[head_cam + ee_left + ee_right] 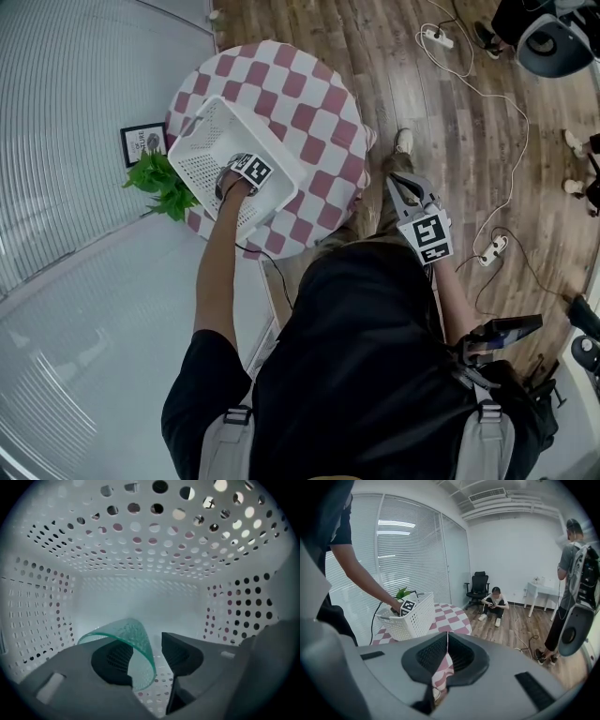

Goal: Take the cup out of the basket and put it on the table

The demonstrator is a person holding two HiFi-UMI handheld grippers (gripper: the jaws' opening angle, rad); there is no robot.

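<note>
A clear, green-tinted plastic cup (133, 639) lies on its side inside the white perforated basket (140, 550). My left gripper (147, 641) is open around the cup's rim: the thin wall passes through the gap, close to the left pad. From the head view, the left gripper (246, 173) is down inside the basket (211, 117), which sits on the round red-and-white checkered table (309, 103); the cup is hidden there. My right gripper (412, 192) is held off the table's right side, over the floor. Its pads (447, 637) meet and hold nothing.
A green plant (159, 178) and a framed picture (142, 142) sit at the table's left edge. Cables and a power strip (492, 248) cross the wood floor. A seated person (494, 603), an office chair (478, 585) and a standing person (574, 588) are farther off.
</note>
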